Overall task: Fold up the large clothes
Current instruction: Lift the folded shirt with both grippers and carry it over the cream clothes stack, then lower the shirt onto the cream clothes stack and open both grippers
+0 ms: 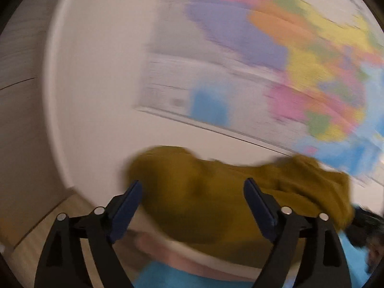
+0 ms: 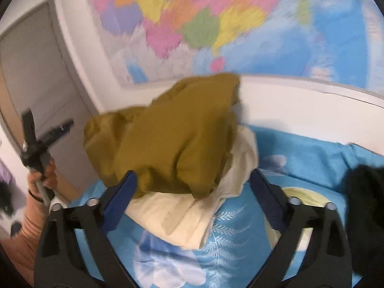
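A mustard-yellow garment (image 2: 172,139) lies bunched on a cream cloth (image 2: 177,218) on the bed. In the right wrist view, my right gripper (image 2: 193,178) stands open just in front of the heap. Its blue pads (image 2: 124,192) flank the garment's near edge without pressing it. In the blurred left wrist view the same garment (image 1: 211,192) stretches across beyond my left gripper (image 1: 193,187), which is wide open with no cloth pinched. The left gripper (image 2: 49,121) also shows at the left of the right wrist view, held up in a hand (image 2: 45,172).
The bed has a blue sheet (image 2: 312,153) with white leaf prints. A black garment (image 2: 364,204) lies at its right edge. A large coloured map (image 2: 216,24) hangs on the white wall behind. A grey door (image 2: 36,72) stands at the left.
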Available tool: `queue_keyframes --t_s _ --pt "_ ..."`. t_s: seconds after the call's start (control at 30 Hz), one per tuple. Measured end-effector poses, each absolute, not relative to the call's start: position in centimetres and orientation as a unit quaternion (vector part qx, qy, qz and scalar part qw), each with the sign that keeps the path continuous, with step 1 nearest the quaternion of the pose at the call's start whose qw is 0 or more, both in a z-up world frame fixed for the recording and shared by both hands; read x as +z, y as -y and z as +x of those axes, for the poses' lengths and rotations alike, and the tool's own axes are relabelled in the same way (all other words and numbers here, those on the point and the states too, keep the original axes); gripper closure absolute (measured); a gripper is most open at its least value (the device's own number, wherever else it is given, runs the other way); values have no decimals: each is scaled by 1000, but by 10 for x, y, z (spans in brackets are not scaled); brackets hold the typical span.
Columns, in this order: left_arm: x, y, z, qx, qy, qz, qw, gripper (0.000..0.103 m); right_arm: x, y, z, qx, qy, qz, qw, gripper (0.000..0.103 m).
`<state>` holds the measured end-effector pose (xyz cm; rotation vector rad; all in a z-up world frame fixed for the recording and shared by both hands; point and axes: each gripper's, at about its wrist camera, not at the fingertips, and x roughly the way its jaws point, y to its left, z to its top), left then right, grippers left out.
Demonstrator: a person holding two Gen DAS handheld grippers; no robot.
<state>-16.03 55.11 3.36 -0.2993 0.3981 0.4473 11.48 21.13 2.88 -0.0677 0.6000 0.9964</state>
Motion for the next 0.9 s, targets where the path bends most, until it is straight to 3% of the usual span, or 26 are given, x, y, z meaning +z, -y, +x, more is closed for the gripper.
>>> queue_keyframes --t_s 0.03,0.07,0.13,0.23,0.4,0.5,0.57,0.63,0.73,0.83,0.9 --pt "31 -545 -151 210 -205 -141 946 19 25 -213 116 485 -291 -27 825 81" --pt "25 -540 -140 205 -221 -135 944 19 22 -206 117 483 -290 -17 826 98" --pt "6 -542 -116 201 -261 -150 932 24 16 -190 119 468 -277 -6 839 101" --pt "-19 -558 -102 208 -286 -185 917 31 -26 -164 139 464 -365 62 805 101" --pt "-25 -560 -98 229 -293 -173 912 31 1 -172 101 444 -320 -27 837 94" --pt "-19 -560 -100 237 -295 -180 908 31 22 -169 94 410 -306 -23 859 76" --pt "-14 -558 -101 242 -293 -178 908 31 42 -166 81 399 -258 -24 880 58" --pt "-5 -552 -103 237 -286 -167 913 31 62 -177 66 436 -214 -32 874 58" --pt "7 -537 -102 225 -276 -146 923 31 73 -223 63 461 -200 -71 861 48" --pt "13 -520 -94 203 -281 -134 928 26 60 -256 82 462 -222 -78 855 51" --pt "9 -514 -86 195 -295 -127 927 26 26 -278 105 455 -291 -94 837 51"
